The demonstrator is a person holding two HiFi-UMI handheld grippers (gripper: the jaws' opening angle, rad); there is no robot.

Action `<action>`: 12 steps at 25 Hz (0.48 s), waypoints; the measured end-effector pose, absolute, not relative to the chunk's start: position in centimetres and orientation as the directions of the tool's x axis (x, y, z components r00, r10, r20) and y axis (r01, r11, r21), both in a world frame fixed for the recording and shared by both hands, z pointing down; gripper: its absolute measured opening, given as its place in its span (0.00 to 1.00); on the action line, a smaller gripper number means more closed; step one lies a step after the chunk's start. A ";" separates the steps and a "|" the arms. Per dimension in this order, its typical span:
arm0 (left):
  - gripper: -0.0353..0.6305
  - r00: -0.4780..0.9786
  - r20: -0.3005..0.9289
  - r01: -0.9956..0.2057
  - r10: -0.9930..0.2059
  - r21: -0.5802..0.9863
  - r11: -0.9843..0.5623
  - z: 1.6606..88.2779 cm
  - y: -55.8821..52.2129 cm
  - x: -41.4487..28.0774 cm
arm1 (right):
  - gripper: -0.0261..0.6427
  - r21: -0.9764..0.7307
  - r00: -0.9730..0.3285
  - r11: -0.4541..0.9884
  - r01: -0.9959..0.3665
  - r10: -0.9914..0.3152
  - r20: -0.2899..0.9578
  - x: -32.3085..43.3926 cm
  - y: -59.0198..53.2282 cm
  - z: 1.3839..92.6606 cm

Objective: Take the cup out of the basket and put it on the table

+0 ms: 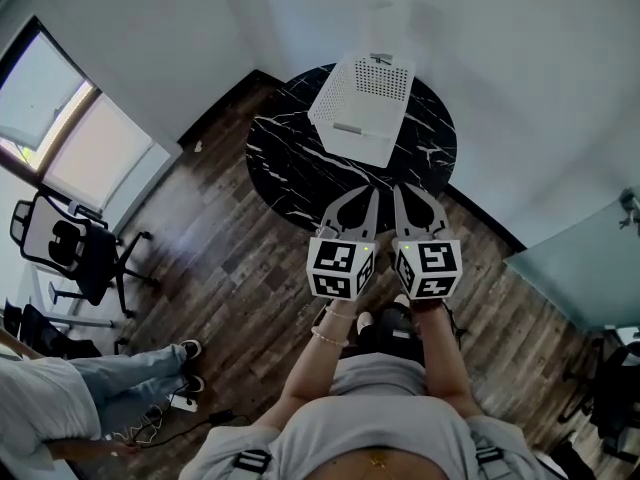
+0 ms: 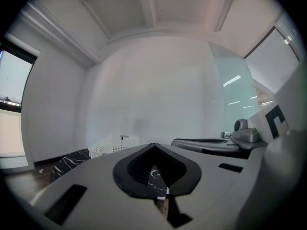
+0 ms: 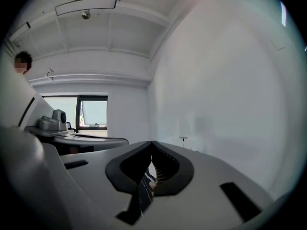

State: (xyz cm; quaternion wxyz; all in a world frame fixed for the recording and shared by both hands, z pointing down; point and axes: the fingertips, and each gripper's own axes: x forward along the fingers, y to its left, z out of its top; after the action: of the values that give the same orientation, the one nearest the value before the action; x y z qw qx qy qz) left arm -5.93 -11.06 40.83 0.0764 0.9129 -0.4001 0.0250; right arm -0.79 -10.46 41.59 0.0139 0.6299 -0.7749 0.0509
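Left gripper [image 1: 368,198] and right gripper [image 1: 402,196] hang side by side over the near edge of the round desk [image 1: 285,163], and the fingers of both are pressed together on nothing. The white basket [image 1: 352,136] stands well apart toward the far side; the cup cannot be made out and is presumably low inside it. Risk noted: reaching in with fingers unopened, or blind over the tall wall, could topple the cup or drag the basket across the desk.
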 end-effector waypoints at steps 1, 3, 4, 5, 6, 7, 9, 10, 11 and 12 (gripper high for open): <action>0.06 0.677 0.108 -0.736 -0.728 0.119 -0.666 40.9 -11.2 -6.0 | 0.05 -0.062 -0.209 0.204 -0.977 -0.974 0.087 -0.9 -10.6 41.6; 0.06 0.674 0.112 -0.739 -0.730 0.118 -0.664 41.0 -11.7 -6.0 | 0.05 -0.064 -0.215 0.210 -0.976 -0.972 0.090 -1.0 -11.1 41.7; 0.06 0.674 0.114 -0.739 -0.730 0.119 -0.663 41.1 -12.0 -5.9 | 0.05 -0.065 -0.218 0.213 -0.975 -0.972 0.092 -1.0 -11.4 41.8; 0.06 0.674 0.117 -0.739 -0.729 0.120 -0.663 41.2 -12.4 -5.8 | 0.05 -0.065 -0.223 0.217 -0.974 -0.970 0.094 -0.9 -11.8 41.9; 0.06 0.674 0.120 -0.739 -0.729 0.120 -0.663 41.2 -12.8 -5.6 | 0.05 -0.066 -0.229 0.223 -0.973 -0.969 0.096 -0.9 -12.3 41.9; 0.06 0.673 0.122 -0.739 -0.729 0.120 -0.662 41.3 -13.3 -5.5 | 0.05 -0.067 -0.236 0.230 -0.971 -0.967 0.098 -0.9 -12.9 41.9; 0.06 0.670 0.125 -0.742 -0.732 0.117 -0.660 41.2 -14.5 -5.2 | 0.05 -0.069 -0.252 0.246 -0.967 -0.963 0.101 -0.8 -14.2 41.9; 0.06 0.668 0.126 -0.744 -0.733 0.115 -0.658 41.1 -15.2 -5.0 | 0.05 -0.068 -0.260 0.254 -0.965 -0.960 0.101 -0.8 -14.9 41.8; 0.06 0.666 0.126 -0.746 -0.735 0.112 -0.656 41.0 -15.9 -4.9 | 0.05 -0.068 -0.267 0.261 -0.963 -0.958 0.101 -0.7 -15.6 41.8; 0.06 0.663 0.125 -0.749 -0.738 0.110 -0.654 40.9 -16.6 -4.7 | 0.05 -0.067 -0.275 0.269 -0.961 -0.956 0.100 -0.6 -16.4 41.7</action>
State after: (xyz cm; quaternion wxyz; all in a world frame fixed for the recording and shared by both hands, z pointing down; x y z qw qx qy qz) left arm -4.70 -16.59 40.92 0.0759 0.9087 -0.4090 0.0348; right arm -0.58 -16.36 41.73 0.0197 0.6017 -0.7964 0.0572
